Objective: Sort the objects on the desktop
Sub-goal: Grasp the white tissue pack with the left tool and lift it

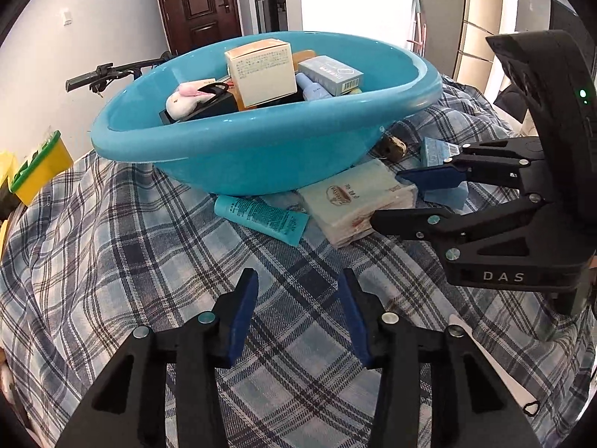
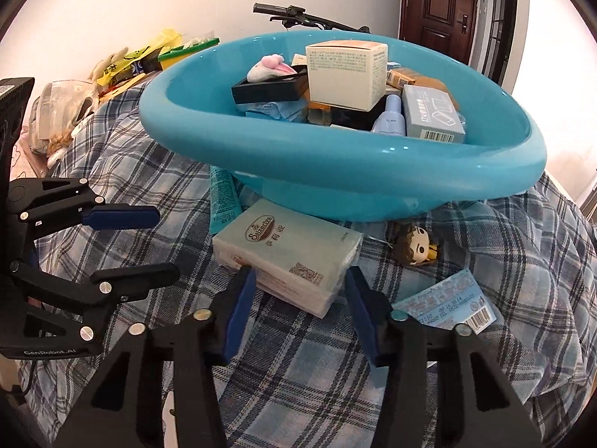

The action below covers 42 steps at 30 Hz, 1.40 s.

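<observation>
A blue basin (image 1: 261, 156) (image 2: 373, 171) on the plaid cloth holds a cream box (image 1: 261, 71) (image 2: 345, 72), a grey-blue box (image 1: 330, 74), a black case, a plush toy and a small bottle. A tissue pack (image 1: 358, 201) (image 2: 291, 257) lies in front of it, beside a teal tube (image 1: 261, 218) (image 2: 222, 201). My right gripper (image 2: 300, 280) (image 1: 388, 198) is open with its fingertips on either side of the near end of the tissue pack. My left gripper (image 1: 300, 280) (image 2: 164, 242) is open and empty over bare cloth, left of the pack.
A small doll figure (image 2: 414, 248) and a blue printed packet (image 2: 447, 308) lie on the cloth to the right of the tissue pack. A yellow box (image 1: 37, 171) and bags (image 2: 123, 63) sit at the far left edge. A bicycle handlebar (image 1: 104, 74) stands behind the basin.
</observation>
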Each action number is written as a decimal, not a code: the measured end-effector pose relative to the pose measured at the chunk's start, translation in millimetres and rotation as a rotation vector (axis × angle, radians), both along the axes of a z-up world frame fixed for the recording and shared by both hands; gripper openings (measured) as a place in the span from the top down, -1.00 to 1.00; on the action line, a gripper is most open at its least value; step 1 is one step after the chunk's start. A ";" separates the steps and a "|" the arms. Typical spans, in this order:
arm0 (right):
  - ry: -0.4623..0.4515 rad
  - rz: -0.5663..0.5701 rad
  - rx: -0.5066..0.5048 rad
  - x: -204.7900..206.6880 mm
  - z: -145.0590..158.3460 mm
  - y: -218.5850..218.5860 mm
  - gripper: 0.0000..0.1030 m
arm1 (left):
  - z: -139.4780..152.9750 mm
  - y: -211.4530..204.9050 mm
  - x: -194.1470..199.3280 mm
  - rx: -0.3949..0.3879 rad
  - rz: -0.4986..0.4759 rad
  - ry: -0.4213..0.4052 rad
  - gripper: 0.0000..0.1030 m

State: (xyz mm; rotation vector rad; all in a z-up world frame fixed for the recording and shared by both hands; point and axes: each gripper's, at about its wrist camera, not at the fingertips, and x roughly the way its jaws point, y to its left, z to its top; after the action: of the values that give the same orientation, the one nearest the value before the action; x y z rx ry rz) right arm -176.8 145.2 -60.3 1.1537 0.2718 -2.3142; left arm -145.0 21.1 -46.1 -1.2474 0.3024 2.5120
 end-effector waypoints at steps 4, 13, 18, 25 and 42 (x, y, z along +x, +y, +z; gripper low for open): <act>-0.006 0.043 -0.019 6.6 1.0 1.9 0.52 | 4.8 4.3 5.0 -0.009 -0.013 0.010 0.08; -0.058 0.124 -0.072 40.2 3.0 4.2 0.71 | 15.9 5.7 24.5 0.031 -0.046 -0.029 0.01; -0.066 0.221 -0.101 71.7 7.6 -6.0 0.71 | 31.4 9.4 46.3 0.032 -0.078 -0.005 -0.20; -0.063 0.262 -0.066 92.8 5.4 -18.5 0.62 | 31.6 18.6 55.7 0.017 -0.092 -0.029 -0.39; -0.034 0.092 -0.014 83.7 10.1 36.6 -0.28 | -3.2 30.2 39.1 0.017 -0.064 -0.132 -0.66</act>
State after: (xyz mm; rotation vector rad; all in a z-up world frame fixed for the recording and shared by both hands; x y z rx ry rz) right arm -93.1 181.8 -50.2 1.1486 0.2896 -2.2113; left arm -105.9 51.2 -49.3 -1.3670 0.2844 2.3610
